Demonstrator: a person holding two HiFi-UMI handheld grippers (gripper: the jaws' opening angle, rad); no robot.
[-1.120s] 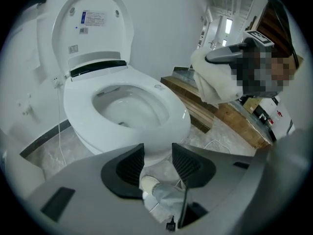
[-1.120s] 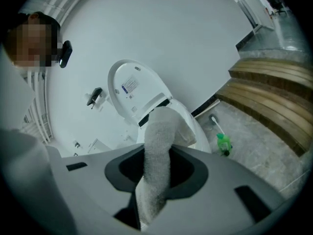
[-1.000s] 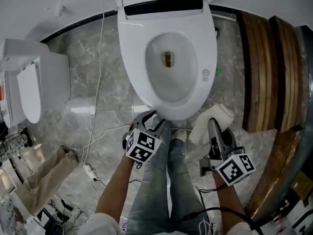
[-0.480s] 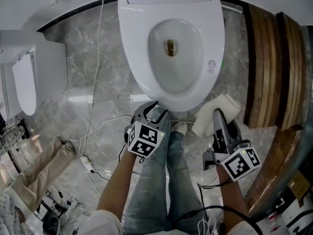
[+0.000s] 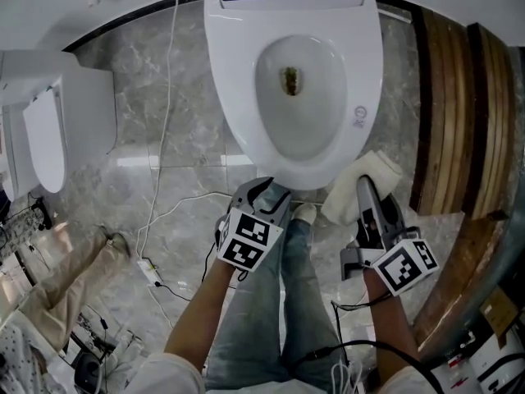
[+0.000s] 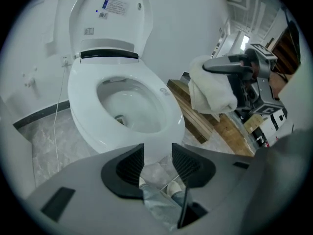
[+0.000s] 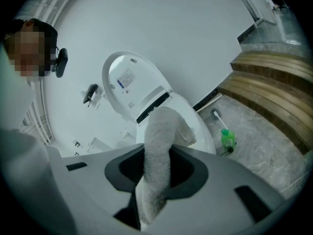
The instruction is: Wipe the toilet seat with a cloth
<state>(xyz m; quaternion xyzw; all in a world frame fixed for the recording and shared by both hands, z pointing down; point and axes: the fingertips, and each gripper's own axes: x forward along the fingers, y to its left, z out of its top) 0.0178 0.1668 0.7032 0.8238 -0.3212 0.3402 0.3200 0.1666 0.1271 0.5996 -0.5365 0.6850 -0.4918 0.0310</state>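
Note:
The white toilet seat [image 5: 232, 97] lies down on the bowl with the lid [image 7: 128, 80] raised behind it. My right gripper [image 5: 362, 189] hovers at the bowl's front right, shut on a folded white cloth [image 5: 379, 171]. That cloth [image 7: 159, 146] fills the gap between its jaws and sticks out ahead of them. Just before the bowl's front rim, my left gripper [image 5: 262, 190] is open. Nothing sits between the jaws of this left gripper [image 6: 156, 161], and only the seat [image 6: 83, 102] and floor show beyond them. The cloth [image 6: 210, 87] hangs to its right.
A wooden slatted step [image 5: 459, 113] runs along the right. A white cable [image 5: 166, 97] and a power strip [image 5: 150, 271] lie on the marble floor at the left, beside a second white fixture [image 5: 49, 138]. A green toilet brush [image 7: 226, 139] stands by the wall. The person's legs [image 5: 279, 302] are below.
The head view has shifted slightly, so the toilet sits further right. Both grippers stay in front of the bowl, the cloth still held. The beige-trousered leg at lower left has moved.

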